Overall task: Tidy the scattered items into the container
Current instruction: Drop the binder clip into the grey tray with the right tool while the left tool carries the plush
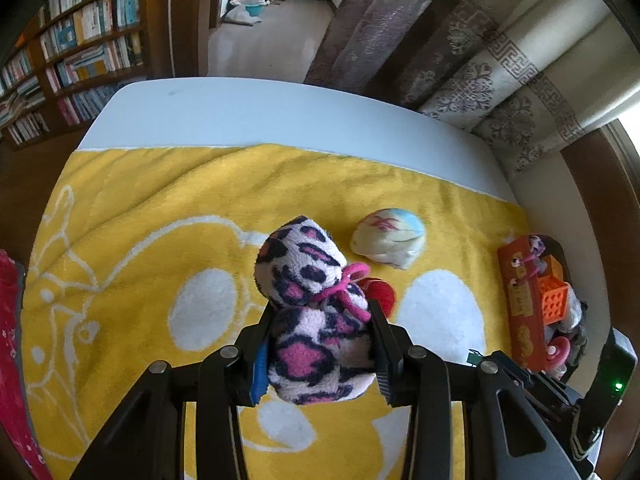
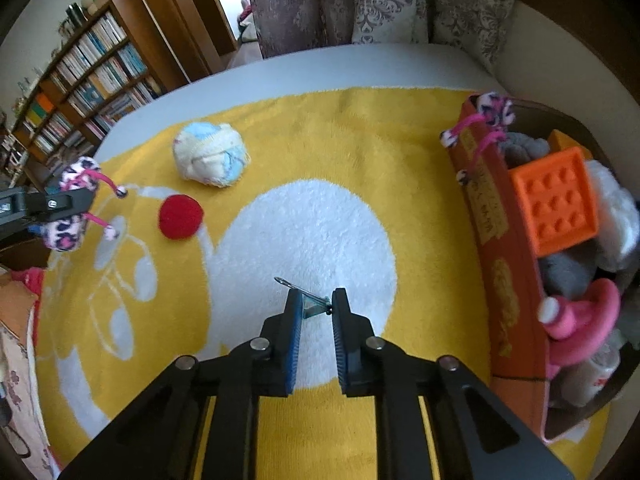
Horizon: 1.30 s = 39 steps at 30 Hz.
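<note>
My left gripper [image 1: 320,312] is shut on a pink, white and navy leopard-print plush pouch [image 1: 304,264] with pink cords, held above the yellow towel [image 1: 160,200]. From the right wrist view the same pouch [image 2: 66,236] sits at the left edge in the left gripper [image 2: 52,204]. My right gripper [image 2: 316,300] points down at the towel's white patch, shut on a small metal clip [image 2: 312,308] whose wire handle sticks out to the left. A red ball [image 2: 180,216] and a pale rolled bundle [image 2: 210,156] lie on the towel. The orange box [image 2: 492,216] stands at the right.
The box holds an orange block [image 2: 556,200], a pink item [image 2: 584,316], grey and white soft things and another leopard-print piece [image 2: 494,108]. Patterned curtains [image 1: 460,60] hang beyond the table's far edge. A bookshelf [image 1: 80,48] stands at the left. Red cloth [image 1: 12,360] lies at the left edge.
</note>
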Motion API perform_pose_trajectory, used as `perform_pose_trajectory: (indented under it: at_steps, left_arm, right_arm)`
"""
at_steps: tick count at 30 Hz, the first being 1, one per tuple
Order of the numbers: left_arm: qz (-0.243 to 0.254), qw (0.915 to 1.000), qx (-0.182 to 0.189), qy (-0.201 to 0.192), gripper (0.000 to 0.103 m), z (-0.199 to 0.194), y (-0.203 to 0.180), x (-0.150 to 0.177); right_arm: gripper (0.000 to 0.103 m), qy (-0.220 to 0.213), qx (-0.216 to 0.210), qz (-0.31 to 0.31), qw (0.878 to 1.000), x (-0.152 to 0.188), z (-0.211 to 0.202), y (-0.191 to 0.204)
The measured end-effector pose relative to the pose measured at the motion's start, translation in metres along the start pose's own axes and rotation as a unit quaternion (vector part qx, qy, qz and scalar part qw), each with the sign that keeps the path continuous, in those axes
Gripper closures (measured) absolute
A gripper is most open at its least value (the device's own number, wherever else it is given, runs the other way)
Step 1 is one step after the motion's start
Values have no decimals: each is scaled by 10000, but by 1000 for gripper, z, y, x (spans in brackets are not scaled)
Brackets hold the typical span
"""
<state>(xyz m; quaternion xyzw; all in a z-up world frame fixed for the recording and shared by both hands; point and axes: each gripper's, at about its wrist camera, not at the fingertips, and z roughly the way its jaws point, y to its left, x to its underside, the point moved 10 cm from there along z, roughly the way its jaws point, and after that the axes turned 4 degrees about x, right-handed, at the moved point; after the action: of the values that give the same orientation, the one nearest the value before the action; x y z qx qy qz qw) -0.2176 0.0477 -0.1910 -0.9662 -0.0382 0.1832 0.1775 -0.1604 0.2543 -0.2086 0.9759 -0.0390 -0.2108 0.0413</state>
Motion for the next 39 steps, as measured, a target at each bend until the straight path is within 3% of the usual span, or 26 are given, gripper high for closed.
perform_pose_trajectory:
  at_steps: [11, 22, 32, 39]
  left_arm:
    - [377, 9991, 190, -46, 60, -9, -66, 10]
    - [929, 9944, 496, -37, 60, -10, -157, 22]
    - [1324, 9889, 678, -8, 60, -8, -224, 35]
    - [1536, 9855, 719, 60, 60, -6, -259, 45]
  right_arm:
    - [87, -532, -236, 210, 9981, -3, -64, -27]
    - [87, -1171, 131, 714, 9905, -5, -127, -108]
    - [87, -1000, 413, 910, 9900, 14, -110, -163]
    - [86, -719, 88, 847, 9938, 21, -86, -170]
